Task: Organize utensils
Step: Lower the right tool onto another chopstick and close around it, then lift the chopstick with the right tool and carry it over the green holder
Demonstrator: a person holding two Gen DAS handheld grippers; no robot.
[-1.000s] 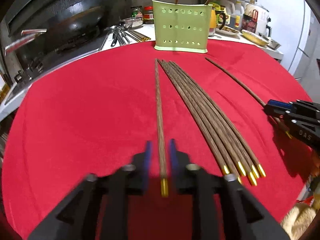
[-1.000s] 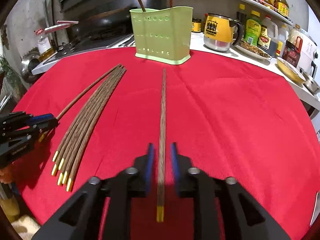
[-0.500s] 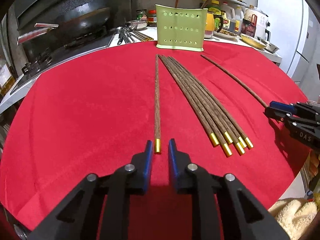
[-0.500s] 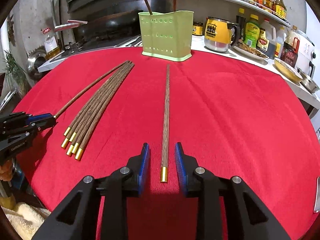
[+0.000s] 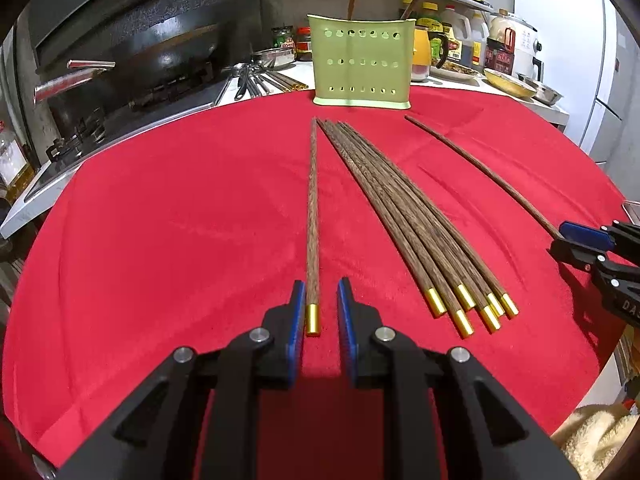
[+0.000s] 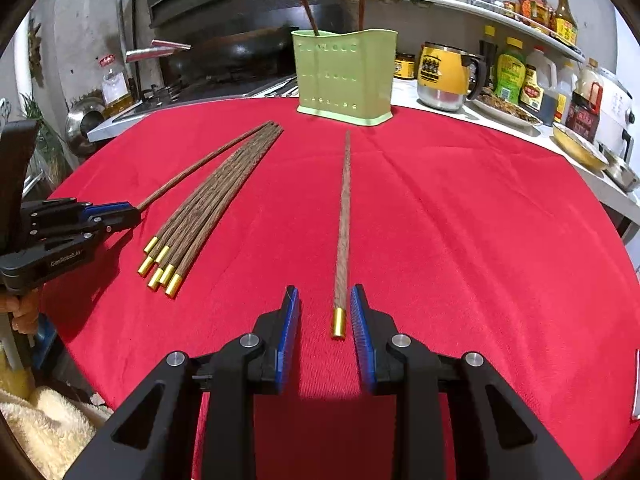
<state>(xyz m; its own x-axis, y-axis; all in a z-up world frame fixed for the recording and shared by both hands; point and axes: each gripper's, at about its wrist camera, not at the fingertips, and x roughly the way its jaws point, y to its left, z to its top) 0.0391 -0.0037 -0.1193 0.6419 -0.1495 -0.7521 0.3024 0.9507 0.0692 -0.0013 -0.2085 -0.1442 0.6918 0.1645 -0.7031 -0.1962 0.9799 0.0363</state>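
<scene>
Red tablecloth [image 5: 160, 220], each slightly spread claw, left [image 5: 318, 304] and right [image 6: 325, 312], astride a loose chopstick [image 5: 312, 220].

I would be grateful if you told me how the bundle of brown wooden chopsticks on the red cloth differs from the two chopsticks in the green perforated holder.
The bundle lies flat on the red cloth; the two chopsticks stand in the green holder. The bundle holds several, against two. Both are dark wood.
</scene>
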